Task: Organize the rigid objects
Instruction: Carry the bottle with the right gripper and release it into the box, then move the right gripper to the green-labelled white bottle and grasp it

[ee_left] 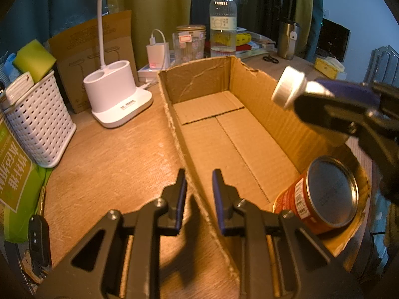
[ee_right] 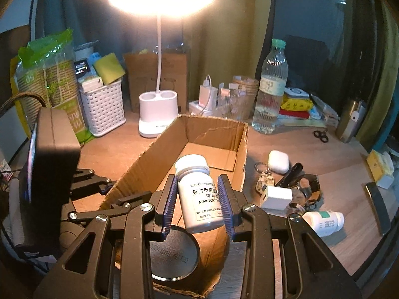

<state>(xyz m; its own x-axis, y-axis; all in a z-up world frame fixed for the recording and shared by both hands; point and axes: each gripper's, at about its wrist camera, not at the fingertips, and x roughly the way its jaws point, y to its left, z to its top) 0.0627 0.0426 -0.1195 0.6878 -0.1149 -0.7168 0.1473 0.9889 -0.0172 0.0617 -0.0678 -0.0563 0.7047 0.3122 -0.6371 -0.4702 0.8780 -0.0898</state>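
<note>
While the right gripper (ee_right: 199,199) clamps a white plastic pill bottle (ee_right: 199,194) above the open brown cardboard box (ee_right: 219,129), only a red metal tin (ee_left: 316,196) lies inside, the left gripper (ee_left: 199,199) pinches the box wall, and a second white bottle (ee_right: 324,221), a white charger cube (ee_right: 276,196) and a white earbud case (ee_right: 278,161) wait on the wooden table (ee_right: 349,174).

We see a matt corrugated cardboard box (ee_left: 249,134) with ragged edges, a shiny metal-ended can (ee_left: 329,191) at 4 o'clock, a smooth white plastic bottle (ee_right: 199,194), and a grained wood desk (ee_left: 112,164).

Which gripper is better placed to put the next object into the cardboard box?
The right gripper. It holds the white medicine bottle above the cardboard box, near the red can. The left gripper holds no object; it straddles the box wall.
</note>
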